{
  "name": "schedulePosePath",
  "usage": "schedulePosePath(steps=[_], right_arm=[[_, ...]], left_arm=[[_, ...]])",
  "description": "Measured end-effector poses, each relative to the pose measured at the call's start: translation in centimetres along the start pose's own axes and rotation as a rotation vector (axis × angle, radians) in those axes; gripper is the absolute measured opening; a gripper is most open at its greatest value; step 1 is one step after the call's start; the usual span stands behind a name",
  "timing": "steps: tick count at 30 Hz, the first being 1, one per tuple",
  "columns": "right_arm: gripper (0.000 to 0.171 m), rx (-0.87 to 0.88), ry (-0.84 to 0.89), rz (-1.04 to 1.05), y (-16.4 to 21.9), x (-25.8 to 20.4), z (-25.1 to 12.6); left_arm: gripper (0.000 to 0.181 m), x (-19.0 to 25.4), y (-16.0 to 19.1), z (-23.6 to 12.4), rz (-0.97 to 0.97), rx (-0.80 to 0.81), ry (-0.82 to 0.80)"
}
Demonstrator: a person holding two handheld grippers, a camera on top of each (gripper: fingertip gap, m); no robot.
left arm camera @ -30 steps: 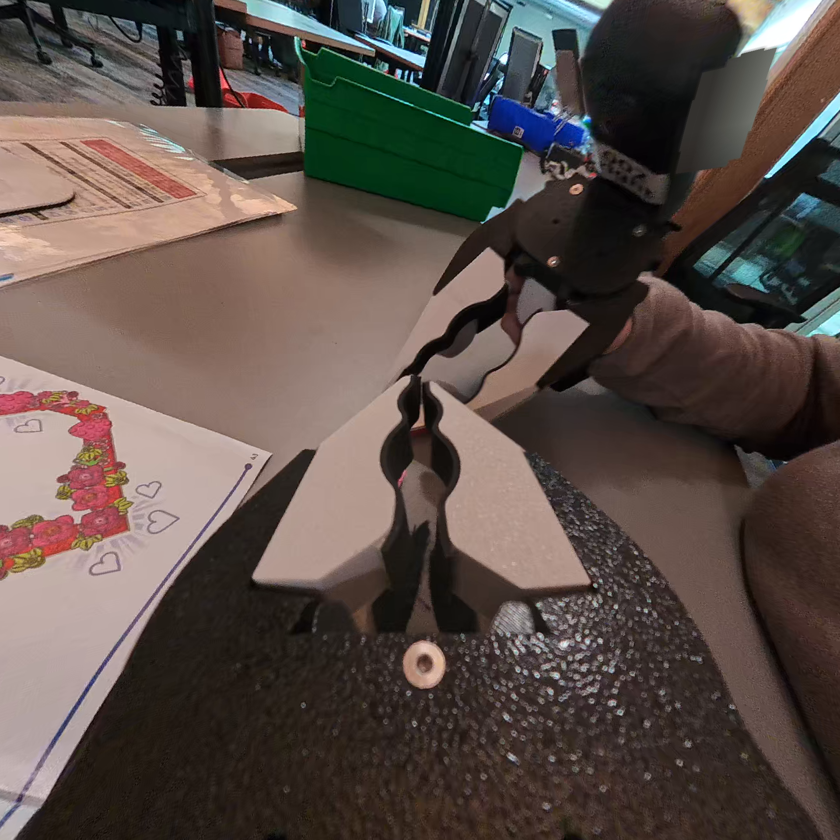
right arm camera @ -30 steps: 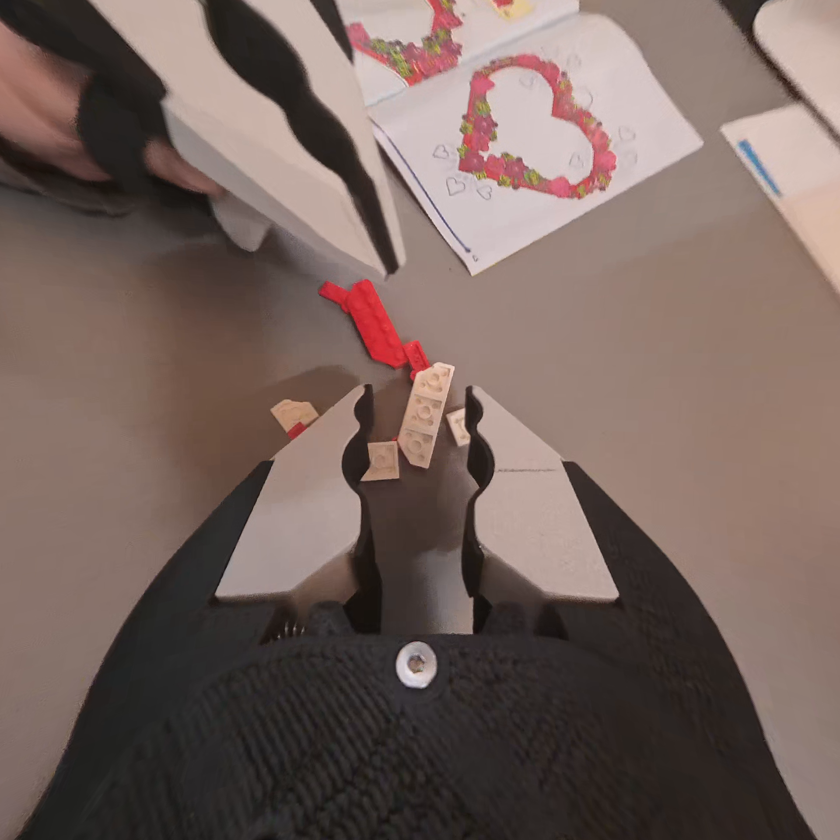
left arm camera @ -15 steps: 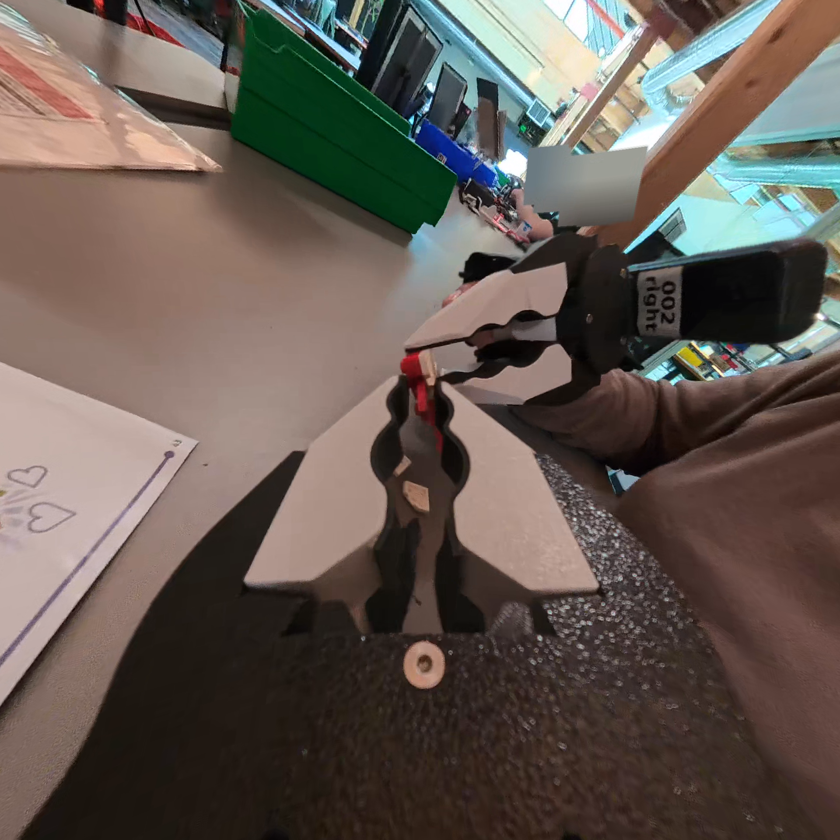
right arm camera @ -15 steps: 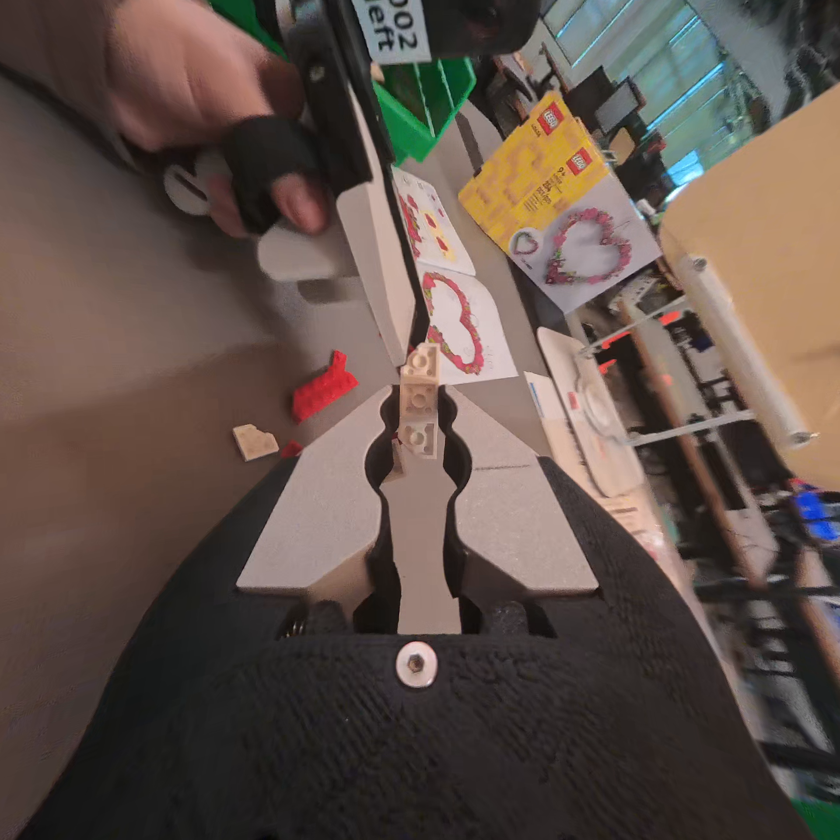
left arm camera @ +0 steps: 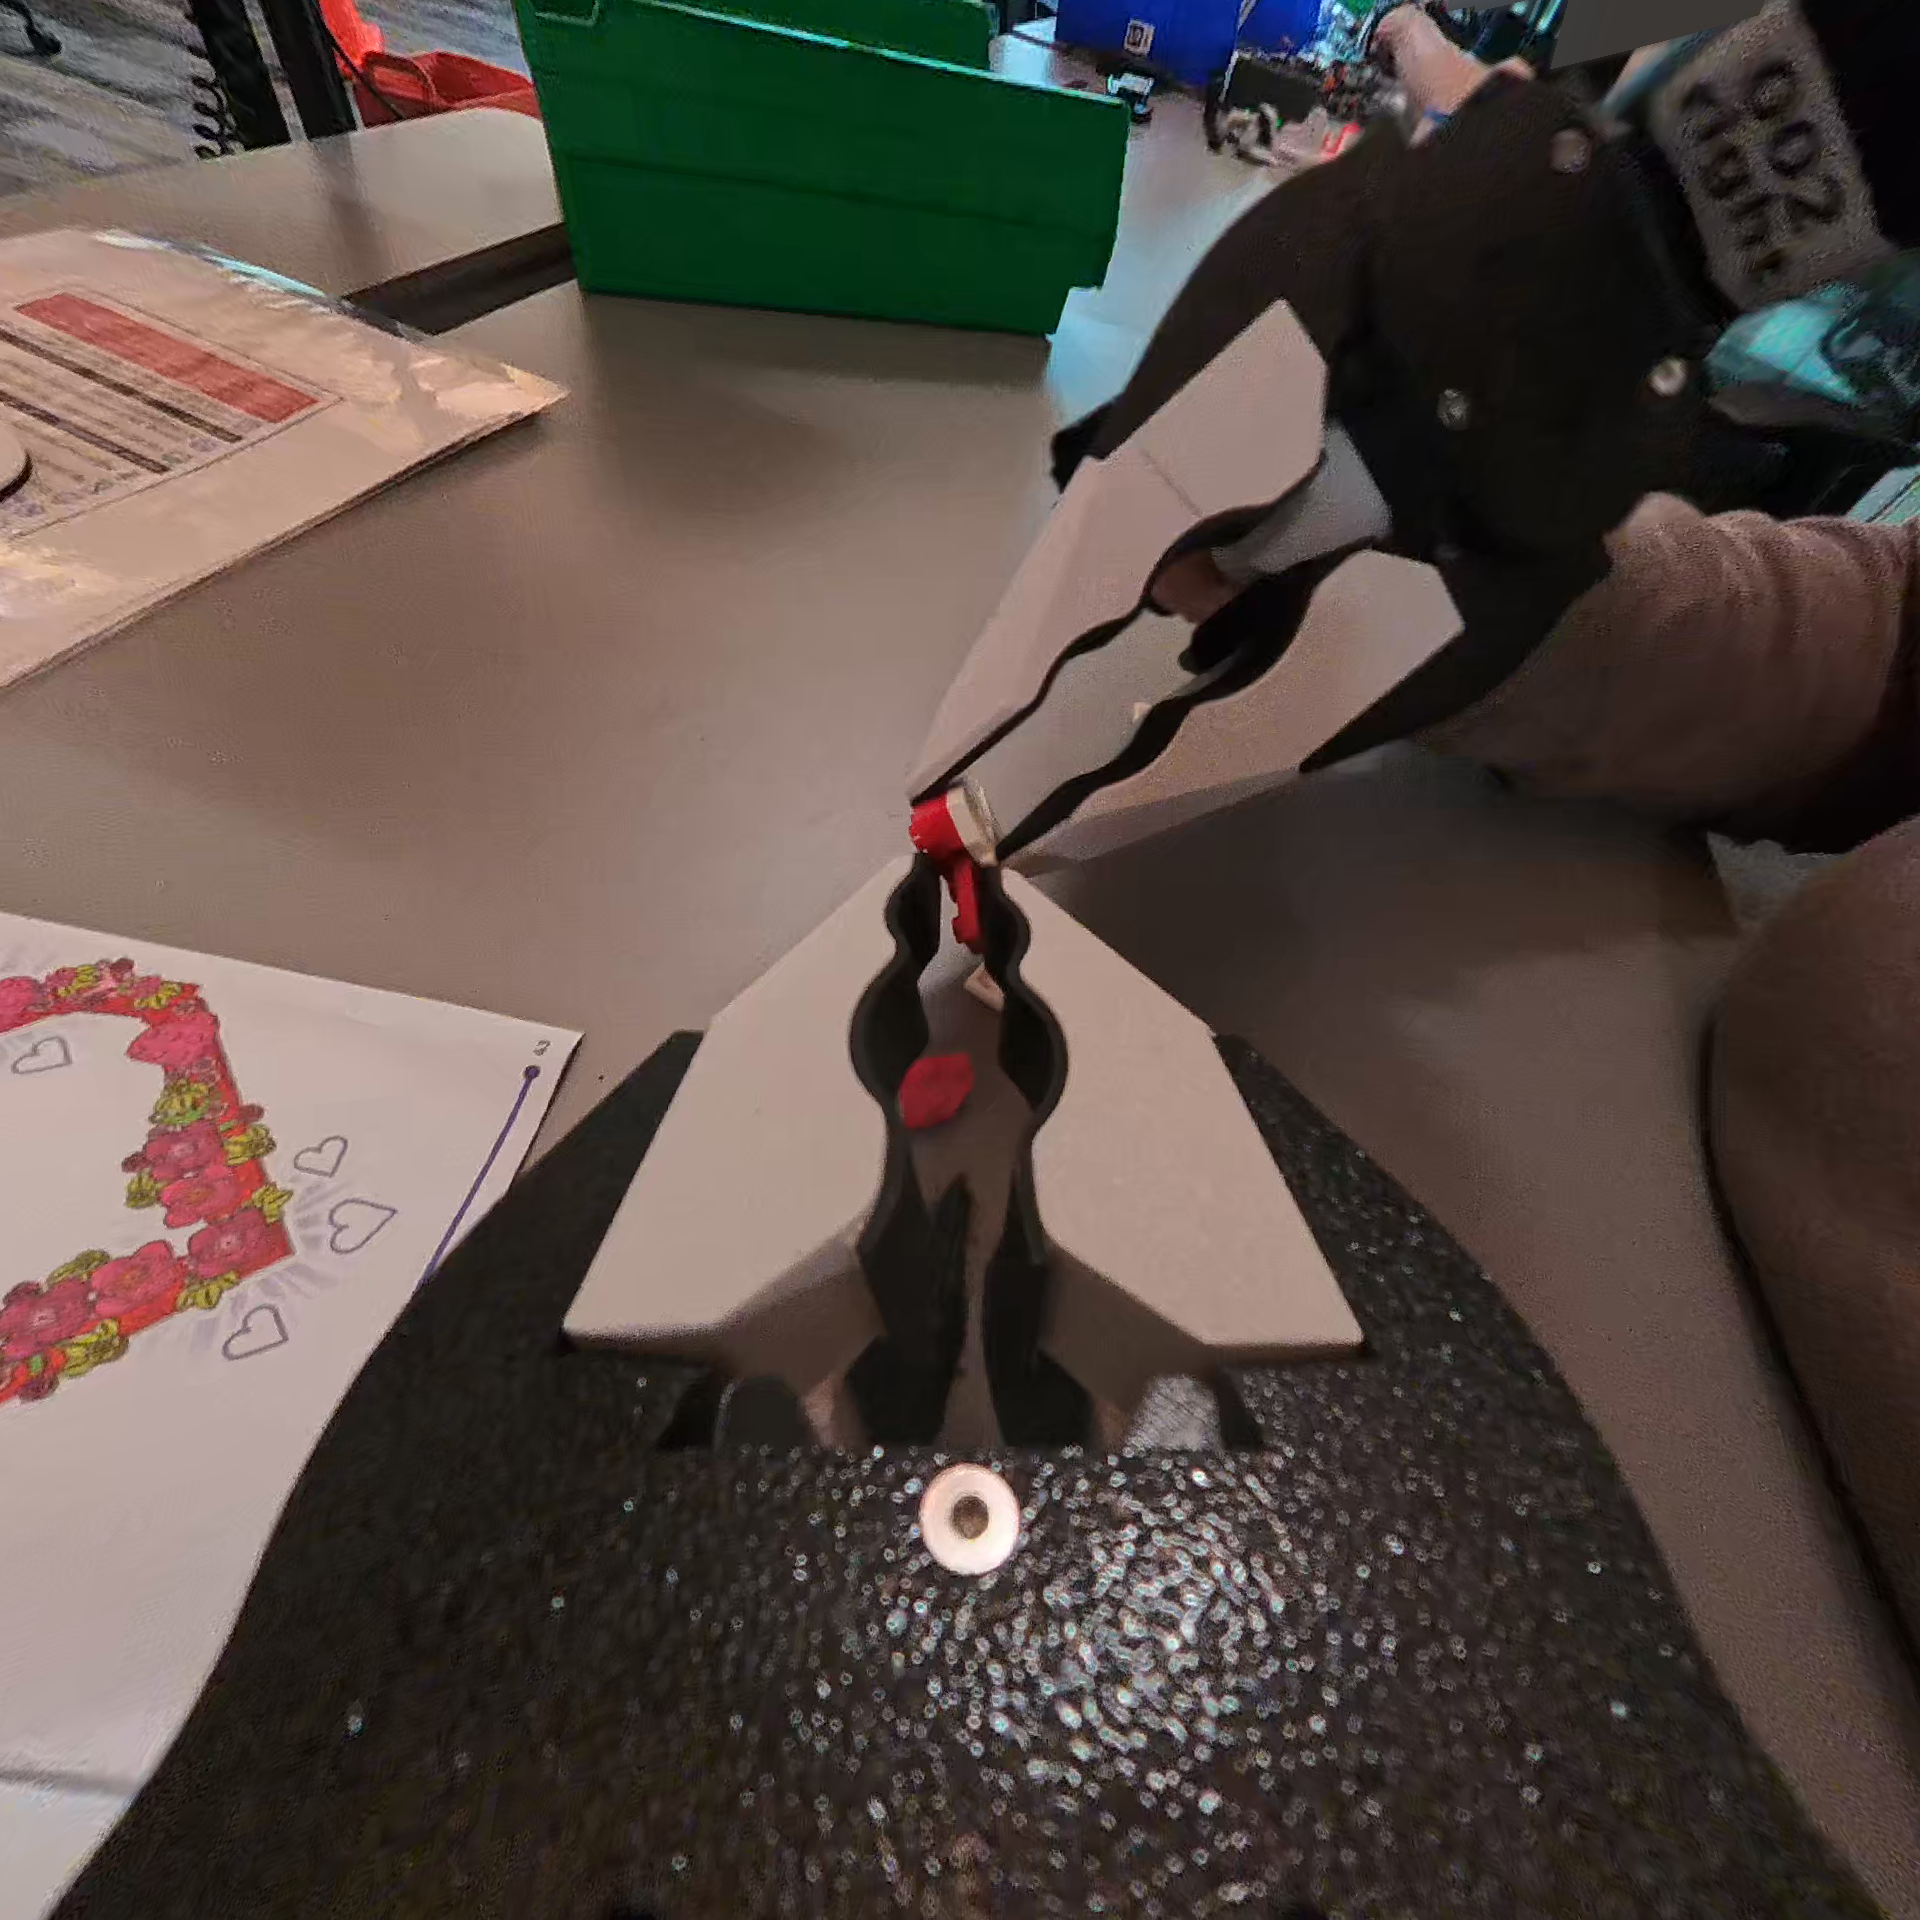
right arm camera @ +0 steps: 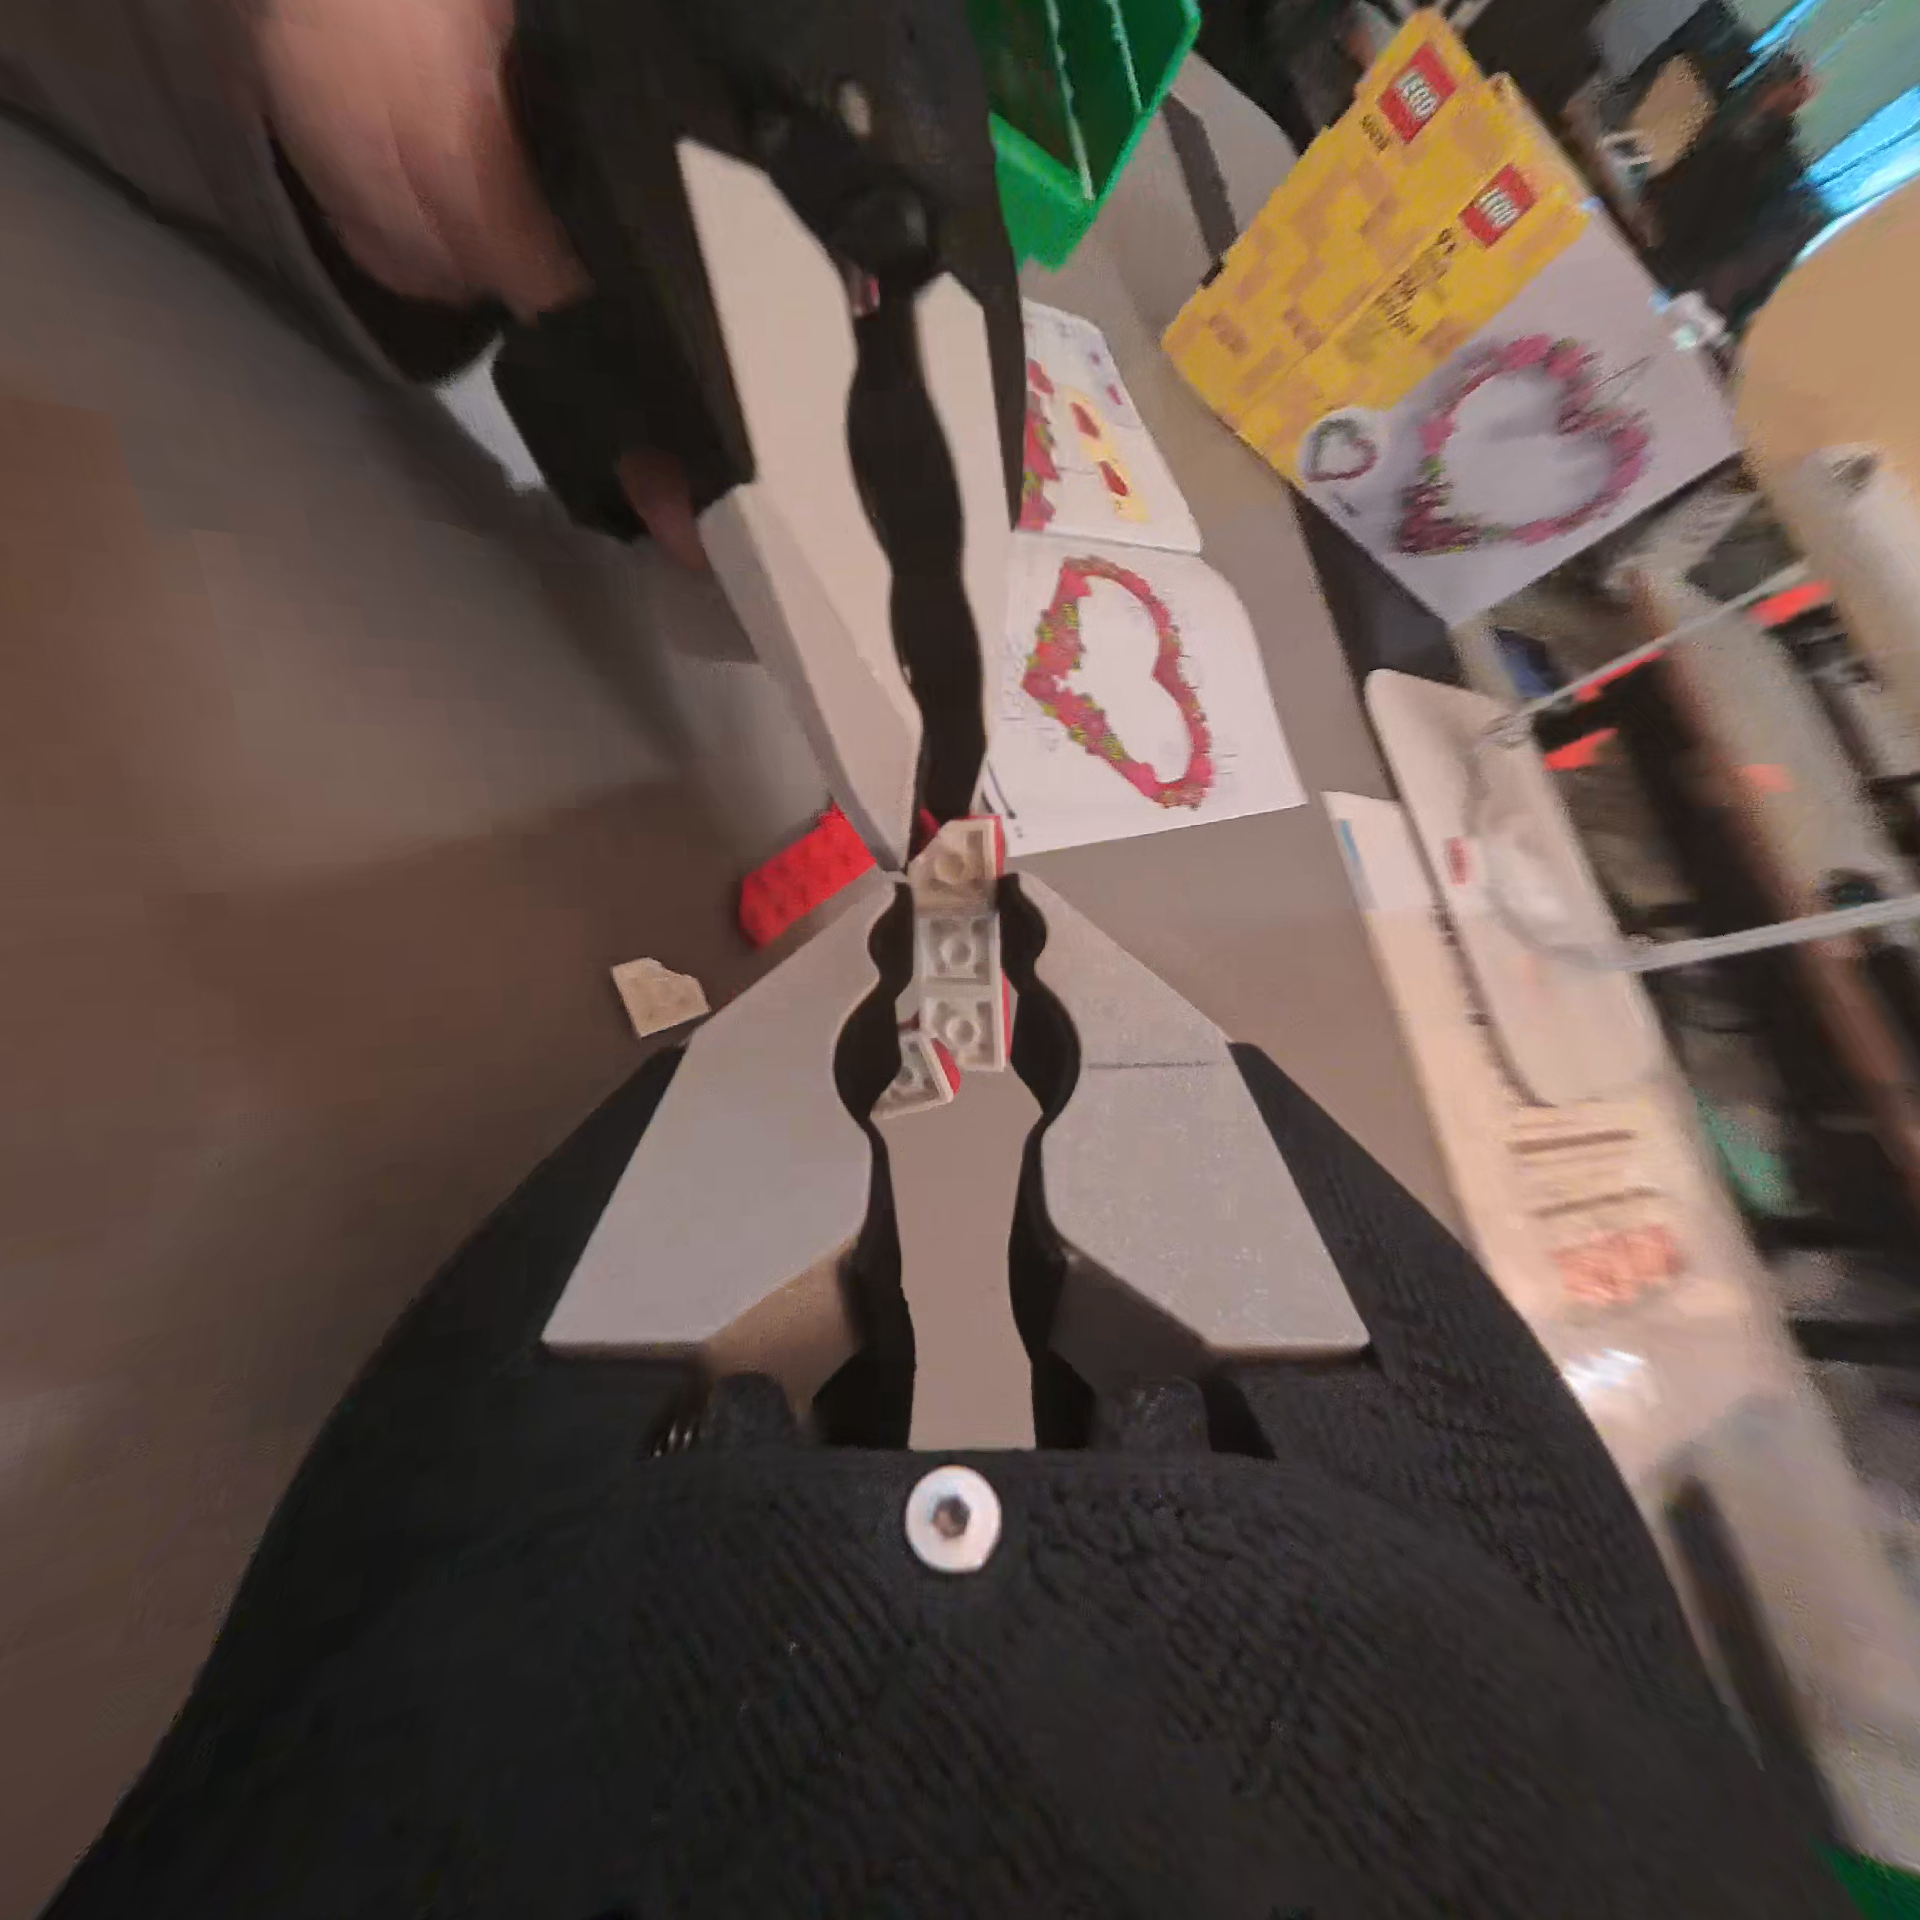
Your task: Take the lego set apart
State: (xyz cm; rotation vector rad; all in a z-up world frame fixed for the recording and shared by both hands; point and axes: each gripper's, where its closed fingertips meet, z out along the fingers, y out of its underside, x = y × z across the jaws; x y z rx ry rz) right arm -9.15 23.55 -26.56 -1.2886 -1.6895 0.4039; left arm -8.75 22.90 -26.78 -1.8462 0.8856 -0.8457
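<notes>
A short lego strip (right arm camera: 961,971) of tan plates on a red layer is held off the grey table between both grippers. My right gripper (right arm camera: 951,899) is shut on the strip along its length. My left gripper (left arm camera: 951,883) is shut on the strip's red end (left arm camera: 964,899), tip to tip with the right gripper (left arm camera: 951,826). In the right wrist view the left gripper (right arm camera: 914,847) comes down from above onto the strip's far end. On the table lie a loose red plate (right arm camera: 800,883), a tan piece (right arm camera: 657,995) and a small red piece (left arm camera: 935,1086).
An open instruction booklet with a heart picture (left arm camera: 156,1143) lies left of my left gripper. Green bins (left arm camera: 831,187) stand at the back. A yellow lego box (right arm camera: 1403,260) and a clear plastic bag (right arm camera: 1507,935) are to the right. A laminated sheet (left arm camera: 208,384) is far left. The grippers are tip to tip, or close to it. The small red piece (left arm camera: 935,1086) is about 5 centimeters from my right fingertips. It is also in sight in the right wrist view (right arm camera: 766,884).
The right gripper closed on the strip that lay on the table and lifted it. The left gripper came in and closed on the strip's end.
</notes>
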Motion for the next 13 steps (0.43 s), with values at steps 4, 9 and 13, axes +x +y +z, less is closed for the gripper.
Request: schedulePosePath(steps=[4,9,13], right_arm=[[0.015,0.057,-0.143,0.156,0.6,-0.4,-0.2],[0.0,0.154,-0.234,0.282,0.0,-0.1,-1.2],[0.0,0.14,-0.174,0.301,0.6,0.6,-0.6]], left_arm=[[0.007,0.3,0.4,0.5,0.009,-0.017,0.022],[0.0,-0.6,-0.1,0.3,0.089,-0.003,-0.061],[0.003,-1.2,0.5,0.6,0.022,-0.012,-0.07]])
